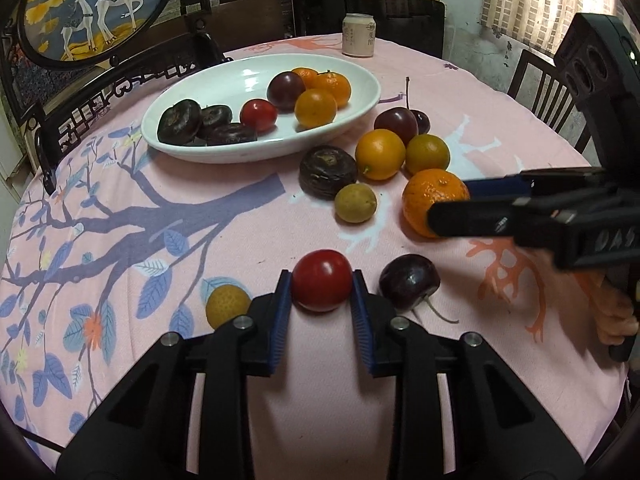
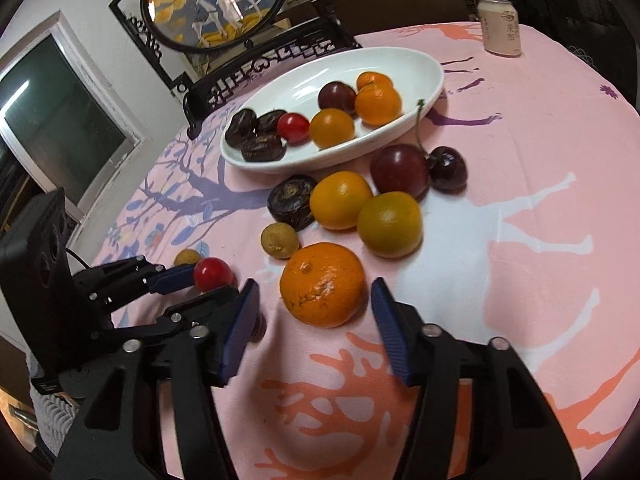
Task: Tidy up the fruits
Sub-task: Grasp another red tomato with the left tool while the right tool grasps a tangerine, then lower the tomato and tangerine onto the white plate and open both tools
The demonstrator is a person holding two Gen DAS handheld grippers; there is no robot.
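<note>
1. Left wrist view: left gripper [image 1: 322, 294] pinches the red tomato [image 1: 322, 285] on the cloth – probably bound for the white dish [image 1: 360, 102].
2. Right gripper [image 2: 316, 316] straddles the mandarin [image 2: 322, 284], fingers spread, not touching yet.
3. Pink tablecloth [image 2: 520, 240], drink can [image 2: 500, 26] at the back, cluttered room.

The can [image 1: 358, 35] at the far edge of the table carries a small round emblem near its top and vertical Chinese characters down its side; in the right wrist view two large characters on it [image 2: 501, 27] appear to read 茉阳, the smaller print being illegible. The right gripper [image 1: 448, 206] bears embossed letters on its black body, seemingly "DAS", cut off at the picture edge.
</note>
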